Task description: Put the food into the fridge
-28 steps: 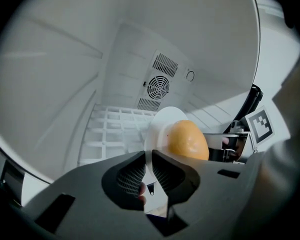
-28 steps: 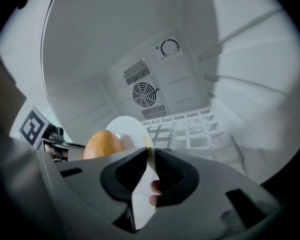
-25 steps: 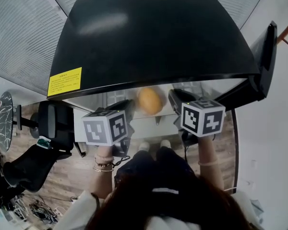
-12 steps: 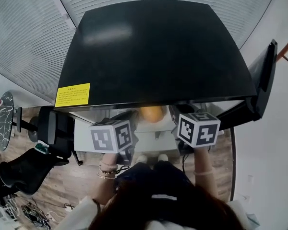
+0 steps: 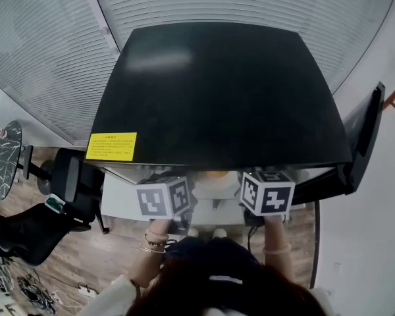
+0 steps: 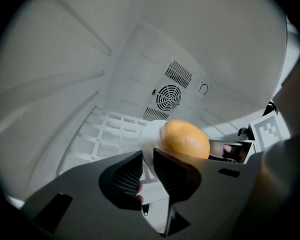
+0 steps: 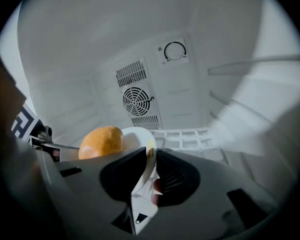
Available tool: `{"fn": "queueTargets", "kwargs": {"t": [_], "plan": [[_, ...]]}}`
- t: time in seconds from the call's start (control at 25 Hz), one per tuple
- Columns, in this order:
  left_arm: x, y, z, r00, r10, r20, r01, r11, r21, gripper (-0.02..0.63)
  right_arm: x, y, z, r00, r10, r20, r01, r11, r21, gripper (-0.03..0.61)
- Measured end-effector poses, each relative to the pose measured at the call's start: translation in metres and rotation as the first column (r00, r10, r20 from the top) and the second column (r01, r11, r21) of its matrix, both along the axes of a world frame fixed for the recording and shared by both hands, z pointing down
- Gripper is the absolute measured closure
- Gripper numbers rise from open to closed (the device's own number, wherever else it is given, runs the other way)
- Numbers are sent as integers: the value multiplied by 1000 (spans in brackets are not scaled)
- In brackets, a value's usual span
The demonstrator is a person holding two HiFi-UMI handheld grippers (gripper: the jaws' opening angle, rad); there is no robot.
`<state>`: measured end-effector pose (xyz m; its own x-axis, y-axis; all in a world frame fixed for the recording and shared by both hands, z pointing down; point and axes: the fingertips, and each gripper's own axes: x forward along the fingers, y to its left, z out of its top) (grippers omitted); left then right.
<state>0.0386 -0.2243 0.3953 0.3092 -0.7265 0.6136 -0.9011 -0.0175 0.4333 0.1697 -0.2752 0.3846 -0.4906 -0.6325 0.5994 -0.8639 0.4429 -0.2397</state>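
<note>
Inside the black, glossy-topped small fridge (image 5: pixel 217 91), whose door (image 5: pixel 365 133) stands swung out at three o'clock in the head view, a round white plate (image 6: pixel 151 134) carries a smooth, orange-yellow rounded piece of food (image 6: pixel 186 138) above the white wire shelf (image 6: pixel 107 129). Whether the plate rests on that shelf cannot be told.

The left gripper (image 6: pixel 147 156) has the plate's nine o'clock rim between its jaws. These jaws are opening, with the thin white edge standing in the gap. The right gripper (image 7: pixel 151 156) has the opposite rim, at three o'clock, between its jaws. Those jaws are opening too, with the rim in the slot between them. The food sits on the plate between the two grippers, nearer the back wall than the jaws.

At twelve o'clock beyond the plate, the back wall shows a round fan grille (image 6: pixel 169 97) and a round dial (image 7: pixel 175 50). On the fridge top, a yellow rectangular label (image 5: pixel 111 146) lies at eight o'clock.
</note>
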Motion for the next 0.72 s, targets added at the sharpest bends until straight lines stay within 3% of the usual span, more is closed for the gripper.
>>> {"fn": "queueTargets", "kwargs": {"t": [0.36, 0.52, 0.72], "plan": [[-7, -14, -1, 988, -4, 151, 0, 1000, 30, 541, -7, -7, 5, 999, -32, -31, 31, 998, -50, 508], [-7, -12, -2, 992, 9, 124, -14, 999, 38, 541, -3, -4, 10, 998, -24, -62, 19, 997, -79, 508], [-10, -12, -3, 994, 12, 107, -16, 999, 38, 540, -4, -8, 5, 998, 3, -58, -5, 999, -36, 508]]}}
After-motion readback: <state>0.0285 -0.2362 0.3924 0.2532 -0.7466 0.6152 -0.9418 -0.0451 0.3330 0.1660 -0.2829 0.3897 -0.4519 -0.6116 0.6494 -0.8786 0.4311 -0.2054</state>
